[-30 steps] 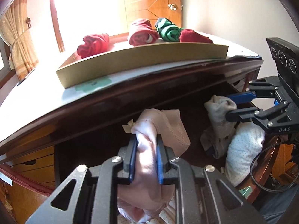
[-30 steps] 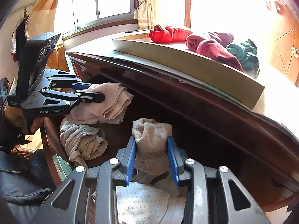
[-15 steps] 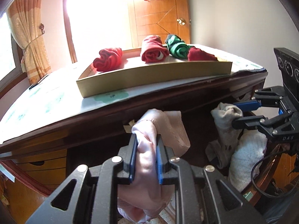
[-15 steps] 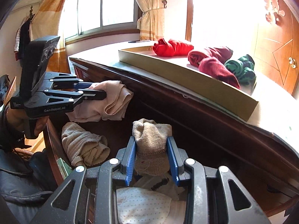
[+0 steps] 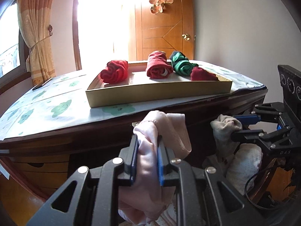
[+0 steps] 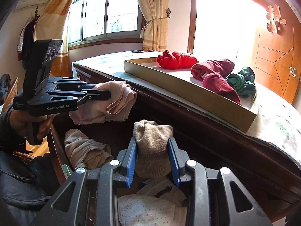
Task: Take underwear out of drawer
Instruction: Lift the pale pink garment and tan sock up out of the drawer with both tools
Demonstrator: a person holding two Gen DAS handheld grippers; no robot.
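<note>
left gripper [image 5: 146,160] fingers pinching pink underwear [image 5: 148,162], lower centre | right gripper [image 6: 152,162] fingers clamping beige underwear [image 6: 152,146] | both hanging over open drawer [image 6: 56,150], below counter [image 5: 56,109]

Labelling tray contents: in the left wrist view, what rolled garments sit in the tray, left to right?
In the cardboard tray: bright red roll → dark red roll → green roll → maroon roll, which lies nearest the tray's front wall and partly in front of the green one.
</note>
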